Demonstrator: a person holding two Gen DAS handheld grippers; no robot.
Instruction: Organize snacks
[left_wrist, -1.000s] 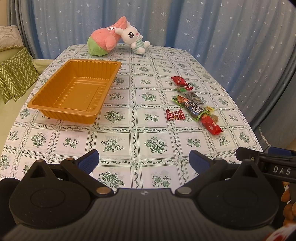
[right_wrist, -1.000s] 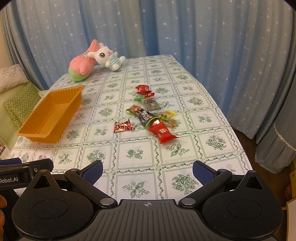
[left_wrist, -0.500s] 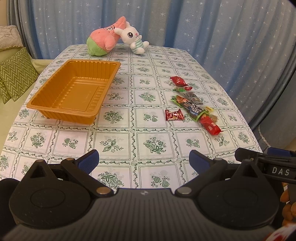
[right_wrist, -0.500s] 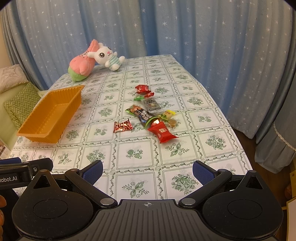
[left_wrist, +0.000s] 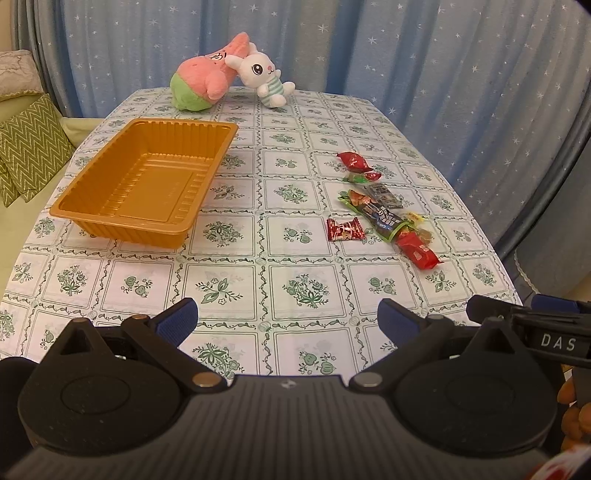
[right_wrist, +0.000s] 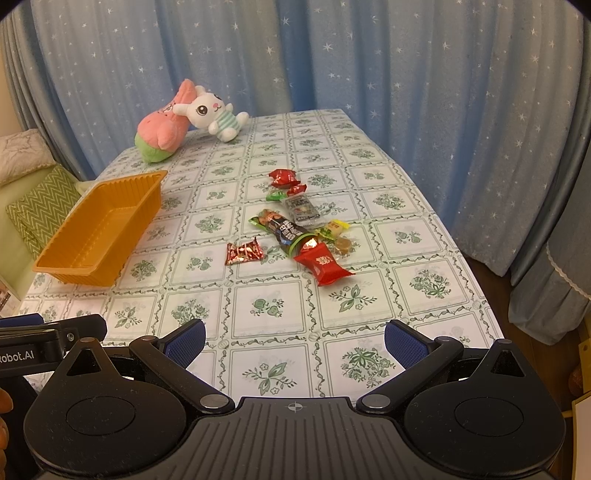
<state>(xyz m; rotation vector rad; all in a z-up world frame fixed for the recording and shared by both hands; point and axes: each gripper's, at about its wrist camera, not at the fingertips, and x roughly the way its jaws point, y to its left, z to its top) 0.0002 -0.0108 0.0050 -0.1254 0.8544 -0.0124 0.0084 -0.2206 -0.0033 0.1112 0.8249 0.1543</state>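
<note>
Above the near edge of the surface (right_wrist: 424, 221) I hold both claws, left claw (left_wrist: 287, 317) and right claw (right_wrist: 293, 338), spread wide and empty. Snacks (right_wrist: 295, 229) lie scattered right of the empty orange tray (left_wrist: 147, 184), well apart from it. No pick begun; next, I judge, right claw reaches the nearest red packet (right_wrist: 325, 264). Versus a second ago: essentially unchanged.

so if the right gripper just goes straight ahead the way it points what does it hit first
Likely bare tablecloth first; past that, the right gripper lines up roughly with the red snack packet, though depth is unclear.
</note>
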